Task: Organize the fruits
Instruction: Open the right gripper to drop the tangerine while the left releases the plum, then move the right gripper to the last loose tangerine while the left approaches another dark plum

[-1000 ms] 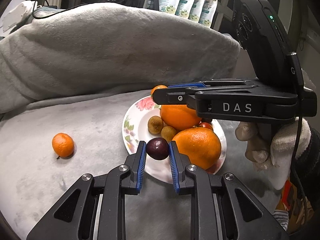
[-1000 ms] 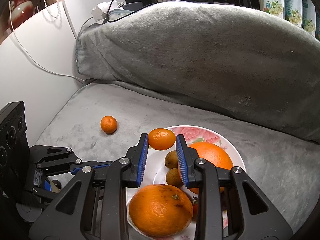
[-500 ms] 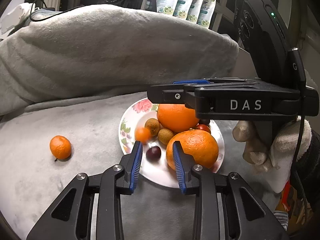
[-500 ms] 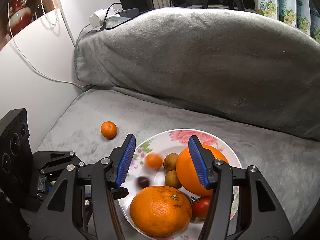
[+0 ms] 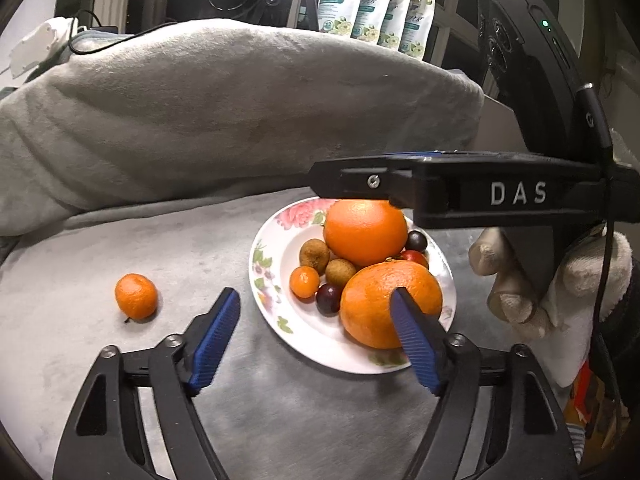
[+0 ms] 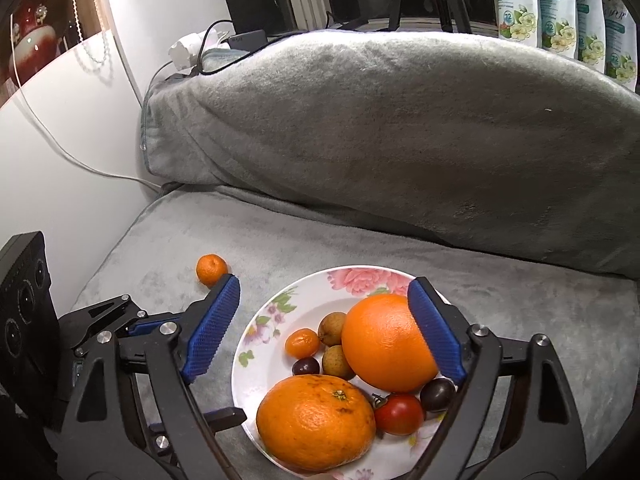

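A white flowered plate (image 5: 272, 304) (image 6: 256, 344) on the grey cloth holds two big oranges (image 5: 366, 232) (image 6: 316, 422), a small mandarin (image 5: 305, 281) (image 6: 302, 343), two brown longans (image 5: 315, 255), dark plums (image 5: 329, 298) (image 6: 306, 366) and a red tomato (image 6: 399, 414). Another mandarin (image 5: 136, 295) (image 6: 211, 269) lies alone on the cloth left of the plate. My left gripper (image 5: 316, 312) is open and empty, just before the plate's near edge. My right gripper (image 6: 324, 300) is open and empty above the plate; its body also shows in the left wrist view (image 5: 460, 192).
A big grey cushion (image 5: 224, 112) (image 6: 400, 128) rises behind the plate. A white wall with a cable (image 6: 64, 152) bounds the left side. Printed pouches (image 5: 372, 8) stand behind the cushion. A gloved hand (image 5: 552, 280) holds the right gripper.
Both grippers have opened wide. The left let go of the dark plum and the right let go of the small mandarin; both fruits now lie on the plate. Both grippers drew back.
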Tool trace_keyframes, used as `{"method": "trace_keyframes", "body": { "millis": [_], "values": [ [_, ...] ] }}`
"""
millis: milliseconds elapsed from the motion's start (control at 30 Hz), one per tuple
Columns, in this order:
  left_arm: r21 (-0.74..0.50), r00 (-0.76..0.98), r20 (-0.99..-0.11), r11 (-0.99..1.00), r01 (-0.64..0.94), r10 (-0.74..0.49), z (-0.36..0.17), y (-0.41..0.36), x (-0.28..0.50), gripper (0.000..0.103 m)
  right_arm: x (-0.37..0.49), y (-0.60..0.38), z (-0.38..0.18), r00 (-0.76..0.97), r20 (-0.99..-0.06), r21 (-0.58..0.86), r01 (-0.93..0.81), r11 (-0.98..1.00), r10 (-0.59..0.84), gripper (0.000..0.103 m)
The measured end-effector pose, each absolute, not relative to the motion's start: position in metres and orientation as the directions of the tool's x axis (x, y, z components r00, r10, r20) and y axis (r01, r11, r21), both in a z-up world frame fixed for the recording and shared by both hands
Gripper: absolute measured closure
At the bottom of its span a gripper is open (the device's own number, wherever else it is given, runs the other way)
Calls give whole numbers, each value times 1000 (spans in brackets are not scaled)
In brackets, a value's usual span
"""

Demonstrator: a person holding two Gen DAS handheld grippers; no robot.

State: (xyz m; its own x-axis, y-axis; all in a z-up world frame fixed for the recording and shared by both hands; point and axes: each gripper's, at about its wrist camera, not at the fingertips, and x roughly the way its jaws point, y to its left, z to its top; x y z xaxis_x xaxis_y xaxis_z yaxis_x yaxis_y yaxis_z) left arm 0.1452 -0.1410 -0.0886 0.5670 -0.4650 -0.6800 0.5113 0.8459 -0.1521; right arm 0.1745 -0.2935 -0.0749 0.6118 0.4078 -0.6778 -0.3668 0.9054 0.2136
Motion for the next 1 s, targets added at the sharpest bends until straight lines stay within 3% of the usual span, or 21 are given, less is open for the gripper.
{"method": "trace_keyframes", "body": {
  "millis": [1000],
  "values": [
    [-128,613,-656,866,484,-440,-69,-110,115,23,154,-279,-60,660,-643,176,-366,914,389,14]
  ]
}}
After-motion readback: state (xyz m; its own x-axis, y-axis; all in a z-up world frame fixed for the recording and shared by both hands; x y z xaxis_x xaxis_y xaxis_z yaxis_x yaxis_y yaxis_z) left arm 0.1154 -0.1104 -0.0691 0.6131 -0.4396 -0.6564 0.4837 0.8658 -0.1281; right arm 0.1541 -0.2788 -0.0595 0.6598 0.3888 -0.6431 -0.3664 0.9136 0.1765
